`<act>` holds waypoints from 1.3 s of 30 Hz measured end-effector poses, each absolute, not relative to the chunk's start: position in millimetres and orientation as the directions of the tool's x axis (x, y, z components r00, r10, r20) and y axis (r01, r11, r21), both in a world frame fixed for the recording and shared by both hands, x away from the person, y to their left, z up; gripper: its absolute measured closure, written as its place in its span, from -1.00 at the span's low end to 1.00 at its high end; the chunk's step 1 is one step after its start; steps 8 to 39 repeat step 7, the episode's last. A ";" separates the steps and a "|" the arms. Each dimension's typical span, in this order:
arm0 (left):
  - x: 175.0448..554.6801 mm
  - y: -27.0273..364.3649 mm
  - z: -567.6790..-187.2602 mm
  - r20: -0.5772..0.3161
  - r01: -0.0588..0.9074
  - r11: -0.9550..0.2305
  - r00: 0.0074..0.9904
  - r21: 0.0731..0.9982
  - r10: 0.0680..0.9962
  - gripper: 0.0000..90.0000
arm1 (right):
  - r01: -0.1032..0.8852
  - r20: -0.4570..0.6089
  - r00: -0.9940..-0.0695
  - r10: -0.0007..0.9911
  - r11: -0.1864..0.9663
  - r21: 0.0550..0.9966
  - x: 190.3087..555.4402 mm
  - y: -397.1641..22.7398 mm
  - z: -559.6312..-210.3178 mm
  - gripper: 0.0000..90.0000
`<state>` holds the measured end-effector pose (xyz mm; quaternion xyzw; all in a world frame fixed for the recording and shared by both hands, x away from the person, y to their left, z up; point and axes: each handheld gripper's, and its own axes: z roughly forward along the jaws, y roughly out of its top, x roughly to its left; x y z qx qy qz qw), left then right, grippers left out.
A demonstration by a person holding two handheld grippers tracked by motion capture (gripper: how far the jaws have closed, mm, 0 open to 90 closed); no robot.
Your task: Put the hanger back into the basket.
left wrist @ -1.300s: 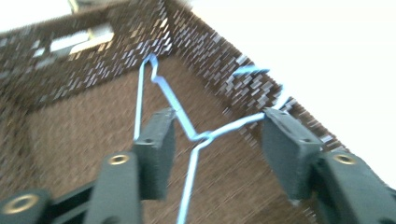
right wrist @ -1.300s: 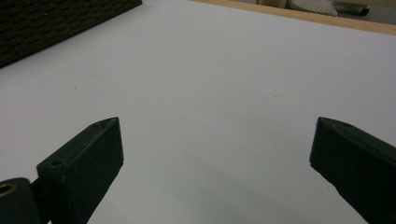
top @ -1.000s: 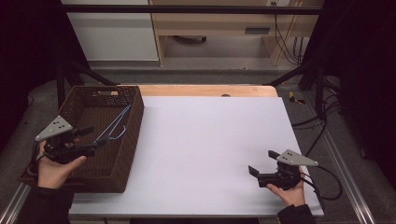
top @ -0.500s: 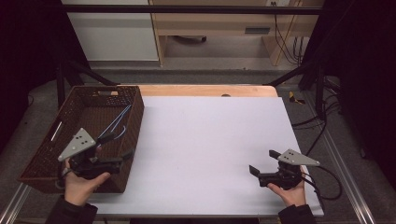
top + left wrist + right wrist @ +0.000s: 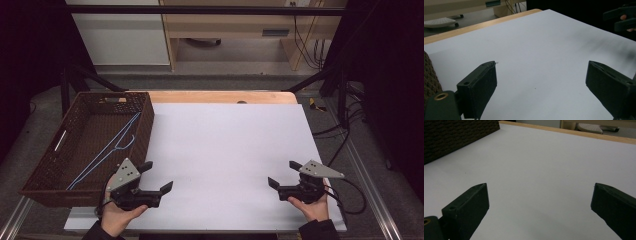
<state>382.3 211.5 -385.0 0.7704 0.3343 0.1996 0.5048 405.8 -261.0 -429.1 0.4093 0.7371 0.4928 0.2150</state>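
Both grippers, left (image 5: 159,176) and right (image 5: 283,173), hover wide open and empty; the left could clip the basket (image 5: 45,170) just beside it.

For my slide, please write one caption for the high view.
Two hand-held grippers, left and right, open over a white table; blue hanger in brown basket.

We find no readable writing, number or brand mark anywhere in these views. A small pale patch sits on the far wall of the wicker basket (image 5: 47,170), but we cannot tell whether it carries any text.
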 end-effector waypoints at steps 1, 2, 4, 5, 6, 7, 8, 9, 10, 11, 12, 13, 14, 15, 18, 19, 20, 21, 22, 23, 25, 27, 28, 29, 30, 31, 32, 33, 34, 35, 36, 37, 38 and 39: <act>382.6 211.1 -389.0 -0.032 0.317 -0.266 0.694 0.910 0.719 -0.78 | 0.391 0.091 -0.571 0.816 0.173 0.904 405.3 -261.1 -428.9 -0.95; 383.0 211.2 -391.6 -0.042 0.325 -0.260 0.693 0.909 0.720 -0.78 | 0.391 0.091 -0.571 0.816 0.173 0.904 405.3 -261.1 -428.9 -0.95; 384.5 212.3 -397.7 -0.045 0.330 -0.256 0.686 0.909 0.726 -0.78 | 0.389 0.090 -0.571 0.816 0.173 0.905 404.8 -261.7 -428.8 -0.95; 386.0 213.8 -402.4 -0.046 0.338 -0.256 0.678 0.905 0.734 -0.78 | 0.390 0.091 -0.572 0.815 0.173 0.905 404.6 -261.7 -428.8 -0.95; 386.0 213.8 -402.4 -0.046 0.338 -0.256 0.678 0.905 0.734 -0.78 | 0.390 0.091 -0.572 0.815 0.173 0.905 404.6 -261.7 -428.8 -0.95; 386.3 214.9 -404.8 -0.052 0.341 -0.251 0.678 0.906 0.733 -0.78 | 0.390 0.088 -0.573 0.815 0.176 0.904 404.4 -261.8 -428.8 -0.95; 386.3 214.9 -404.8 -0.052 0.341 -0.251 0.678 0.906 0.733 -0.78 | 0.390 0.088 -0.573 0.815 0.176 0.904 404.4 -261.8 -428.8 -0.95; 386.3 214.9 -404.8 -0.052 0.341 -0.251 0.678 0.906 0.733 -0.78 | 0.390 0.088 -0.573 0.815 0.176 0.904 404.4 -261.8 -428.8 -0.95; 386.3 214.9 -404.8 -0.052 0.341 -0.251 0.678 0.906 0.733 -0.78 | 0.390 0.088 -0.573 0.815 0.176 0.904 404.4 -261.8 -428.8 -0.95; 386.3 214.9 -404.8 -0.052 0.341 -0.251 0.678 0.906 0.733 -0.78 | 0.390 0.088 -0.573 0.815 0.176 0.904 404.4 -261.8 -428.8 -0.95; 386.3 214.9 -404.8 -0.052 0.341 -0.251 0.678 0.906 0.733 -0.78 | 0.390 0.088 -0.573 0.815 0.176 0.904 404.4 -261.8 -428.8 -0.95; 386.3 214.9 -404.8 -0.052 0.341 -0.251 0.678 0.906 0.733 -0.78 | 0.390 0.088 -0.573 0.815 0.176 0.904 404.4 -261.8 -428.8 -0.95; 386.3 214.9 -404.8 -0.052 0.341 -0.251 0.678 0.906 0.733 -0.78 | 0.390 0.088 -0.573 0.815 0.176 0.904 404.4 -261.8 -428.8 -0.95; 386.3 214.9 -404.8 -0.052 0.341 -0.251 0.678 0.906 0.733 -0.78 | 0.390 0.088 -0.573 0.815 0.176 0.904 404.4 -261.8 -428.8 -0.95; 386.3 214.9 -404.8 -0.052 0.341 -0.251 0.678 0.906 0.733 -0.78 | 0.390 0.088 -0.573 0.815 0.176 0.904 404.4 -261.8 -428.8 -0.95; 386.3 214.9 -404.8 -0.052 0.341 -0.251 0.678 0.906 0.733 -0.78 | 0.390 0.088 -0.573 0.815 0.176 0.904 404.4 -261.8 -428.8 -0.95; 386.3 214.9 -404.8 -0.052 0.341 -0.251 0.678 0.906 0.733 -0.78 | 0.390 0.088 -0.573 0.815 0.176 0.904 404.4 -261.8 -428.8 -0.95; 386.3 214.9 -404.8 -0.052 0.341 -0.251 0.678 0.906 0.733 -0.78 | 0.390 0.088 -0.573 0.815 0.176 0.904 404.4 -261.8 -428.8 -0.95; 386.3 214.9 -404.8 -0.052 0.341 -0.251 0.678 0.906 0.733 -0.78 | 0.390 0.088 -0.573 0.815 0.176 0.904 404.4 -261.8 -428.8 -0.95; 386.3 214.9 -404.8 -0.052 0.341 -0.251 0.678 0.906 0.733 -0.78 | 0.390 0.088 -0.573 0.815 0.176 0.904 404.4 -261.8 -428.8 -0.95; 386.3 214.9 -404.8 -0.052 0.341 -0.251 0.678 0.906 0.733 -0.78 | 0.390 0.088 -0.573 0.815 0.176 0.904 404.4 -261.8 -428.8 -0.95; 386.3 214.9 -404.8 -0.052 0.341 -0.251 0.678 0.906 0.733 -0.78 | 0.390 0.088 -0.573 0.815 0.176 0.904 404.4 -261.8 -428.8 -0.95; 386.3 214.9 -404.8 -0.052 0.341 -0.251 0.678 0.906 0.733 -0.78 | 0.390 0.088 -0.573 0.815 0.176 0.904 404.4 -261.8 -428.8 -0.95; 386.3 214.9 -404.8 -0.052 0.341 -0.251 0.678 0.906 0.733 -0.78 | 0.390 0.088 -0.573 0.815 0.176 0.904 404.4 -261.8 -428.8 -0.95; 386.3 214.9 -404.8 -0.052 0.341 -0.251 0.678 0.906 0.733 -0.78 | 0.390 0.088 -0.573 0.815 0.176 0.904 404.4 -261.8 -428.8 -0.95; 386.3 214.9 -404.8 -0.052 0.341 -0.251 0.678 0.906 0.733 -0.78 | 0.390 0.088 -0.573 0.815 0.176 0.904 404.4 -261.8 -428.8 -0.95; 386.3 214.9 -404.8 -0.052 0.341 -0.251 0.678 0.906 0.733 -0.78 | 0.390 0.088 -0.573 0.815 0.176 0.904 404.4 -261.8 -428.8 -0.95; 386.3 214.9 -404.8 -0.052 0.341 -0.251 0.678 0.906 0.733 -0.78 | 0.390 0.088 -0.573 0.815 0.176 0.904 404.4 -261.8 -428.8 -0.95; 386.3 214.9 -404.8 -0.052 0.341 -0.251 0.678 0.906 0.733 -0.78 | 0.390 0.088 -0.573 0.815 0.176 0.904 404.4 -261.8 -428.8 -0.95; 386.3 214.9 -404.8 -0.052 0.341 -0.251 0.678 0.906 0.733 -0.78 | 0.390 0.088 -0.573 0.815 0.176 0.904 404.4 -261.8 -428.8 -0.95; 386.3 214.9 -404.8 -0.052 0.341 -0.251 0.678 0.906 0.733 -0.78 | 0.390 0.088 -0.573 0.815 0.176 0.904 404.4 -261.8 -428.8 -0.95; 386.3 214.9 -404.8 -0.052 0.341 -0.251 0.678 0.906 0.733 -0.78 | 0.390 0.088 -0.573 0.815 0.176 0.904 404.4 -261.8 -428.8 -0.95; 386.3 214.9 -404.8 -0.052 0.341 -0.251 0.678 0.906 0.733 -0.78 | 0.390 0.088 -0.573 0.815 0.176 0.904 404.4 -261.8 -428.8 -0.95; 386.3 214.9 -404.8 -0.052 0.341 -0.251 0.678 0.906 0.733 -0.78 | 0.390 0.088 -0.573 0.815 0.176 0.904 404.4 -261.8 -428.8 -0.95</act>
